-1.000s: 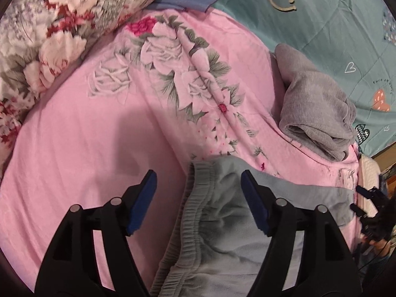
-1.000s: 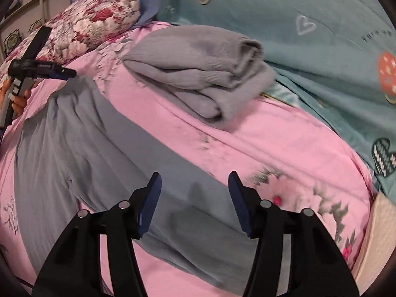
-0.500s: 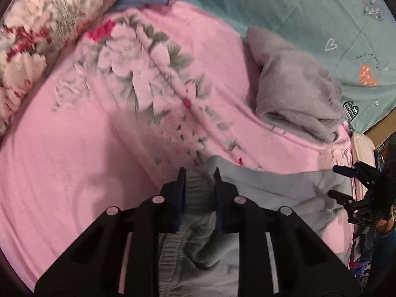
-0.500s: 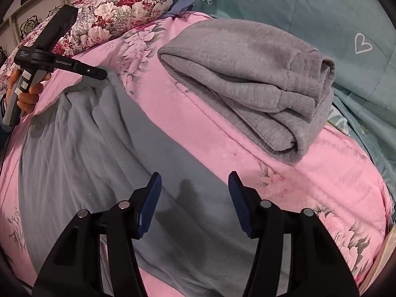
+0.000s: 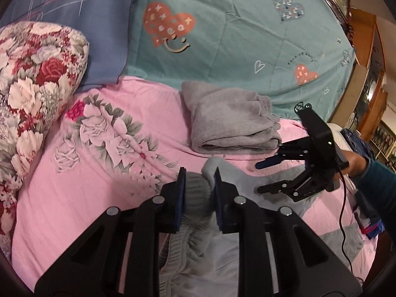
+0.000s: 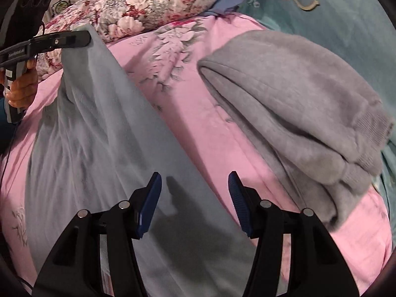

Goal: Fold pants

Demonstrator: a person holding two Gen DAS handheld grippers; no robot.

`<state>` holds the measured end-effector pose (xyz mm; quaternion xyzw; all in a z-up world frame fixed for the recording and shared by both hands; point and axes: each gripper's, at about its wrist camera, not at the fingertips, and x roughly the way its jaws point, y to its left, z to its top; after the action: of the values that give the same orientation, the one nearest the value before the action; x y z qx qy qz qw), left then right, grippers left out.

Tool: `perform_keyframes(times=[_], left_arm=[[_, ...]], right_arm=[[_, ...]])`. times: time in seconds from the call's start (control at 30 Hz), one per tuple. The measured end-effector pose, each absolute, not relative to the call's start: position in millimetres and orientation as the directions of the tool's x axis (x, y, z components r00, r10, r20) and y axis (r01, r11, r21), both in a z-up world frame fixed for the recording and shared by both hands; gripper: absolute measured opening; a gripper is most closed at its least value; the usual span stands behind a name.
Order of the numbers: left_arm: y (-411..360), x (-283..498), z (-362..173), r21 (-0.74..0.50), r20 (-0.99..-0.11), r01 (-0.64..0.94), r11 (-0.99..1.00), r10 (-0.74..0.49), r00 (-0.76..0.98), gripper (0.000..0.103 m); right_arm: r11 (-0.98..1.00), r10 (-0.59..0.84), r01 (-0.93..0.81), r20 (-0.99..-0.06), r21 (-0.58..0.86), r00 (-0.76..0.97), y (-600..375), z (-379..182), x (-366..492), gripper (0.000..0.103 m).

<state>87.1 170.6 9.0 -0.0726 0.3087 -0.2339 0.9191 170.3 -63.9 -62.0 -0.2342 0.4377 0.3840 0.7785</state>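
Grey-blue pants (image 5: pixel 198 259) spread over pink floral sheet (image 5: pixel 74 198), waistband end bunched up btwn the left gripper (image 5: pixel 198 185) pads. Jaws went from wide to nearly together within the last sec, now clamped tight on that elastic waistband, corner of fabric lifted off the sheet. Seen from the right wrist cam: pant leg (image 6: pixel 111 136) runs diagonally under the right gripper (image 6: pixel 194 198), fabric below the tips, not touching either pad afaict. Jaws there roughly half apart, gripping nothing, just hovering over the leg's edge. Folded grey sweatpants (image 6: pixel 297 111) off to the right, near teal quilt (image 6: pixel 358 12), apart from both grippers.
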Motion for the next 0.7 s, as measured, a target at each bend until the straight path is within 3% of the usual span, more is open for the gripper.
perform_keyframes(times=[0.1, 0.17, 0.23, 0.37, 0.57, 0.7], left_arm=[[170.6, 75.8, 13.9, -0.252, -0.512, 0.407, 0.878, -0.478, 0.713, 0.021], [169.6, 69.9, 15.8, -0.226, -0.506, 0.415, 0.882, -0.470, 0.723, 0.021], [170.5, 68.5, 14.3, -0.217, -0.509, 0.415, 0.883, -0.465, 0.724, 0.021], [175.2, 74.9, 7.0, -0.225, -0.528, 0.389, 0.893, -0.447, 0.722, 0.021], [175.0, 89.4, -2.5, -0.199, -0.602, 0.304, 0.932, -0.361, 0.712, 0.021], [178.0, 78.5, 7.5, -0.178, -0.593, 0.308, 0.935, -0.351, 0.724, 0.021]], right_arm=[[0.547, 0.384, -0.837, -0.882, -0.021, 0.273, -51.5, -68.3, 175.1, 0.054], [0.518, 0.374, -0.856, -0.901, 0.005, 0.221, -45.6, -74.3, 179.0, 0.044], [0.492, 0.354, -0.870, -0.920, 0.032, 0.167, -42.0, -78.5, 180.0, 0.024], [0.462, 0.304, -0.887, -0.941, 0.009, 0.148, -45.2, -76.7, 174.1, 0.004], [0.551, 0.278, -0.824, -0.902, -0.132, 0.330, -59.6, -39.4, 158.5, 0.004], [0.607, 0.238, -0.758, -0.856, -0.238, 0.459, -56.6, -15.0, 125.9, 0.004]])
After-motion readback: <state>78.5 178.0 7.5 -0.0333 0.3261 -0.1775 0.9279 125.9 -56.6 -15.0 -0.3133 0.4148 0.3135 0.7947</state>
